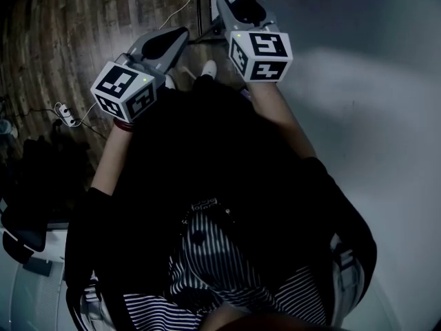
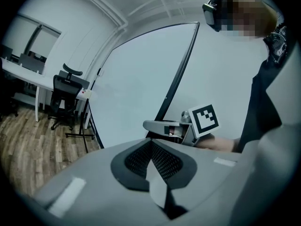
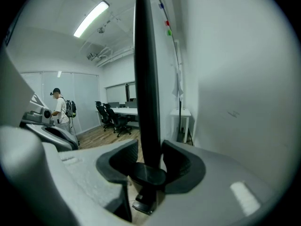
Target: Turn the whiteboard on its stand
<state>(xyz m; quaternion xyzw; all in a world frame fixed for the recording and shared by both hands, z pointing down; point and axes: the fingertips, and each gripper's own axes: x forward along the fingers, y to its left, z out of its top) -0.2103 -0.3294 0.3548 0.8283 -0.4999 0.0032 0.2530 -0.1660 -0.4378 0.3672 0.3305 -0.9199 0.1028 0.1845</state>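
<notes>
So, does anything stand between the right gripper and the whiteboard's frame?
Nothing visible does. The whiteboard's black frame already stands between the jaws of the right gripper, with the pads against it on both sides. The left gripper is shut, holds nothing, and sits off to the side, not across that grip.

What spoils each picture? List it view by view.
Head view: dim, the dark clothing swallows detail, with a pale sheen on the whiteboard. Left gripper view: the wide lens bows the whiteboard's frame. Right gripper view: the ceiling light blows out, and the jaws near the lens are slightly soft.
</notes>
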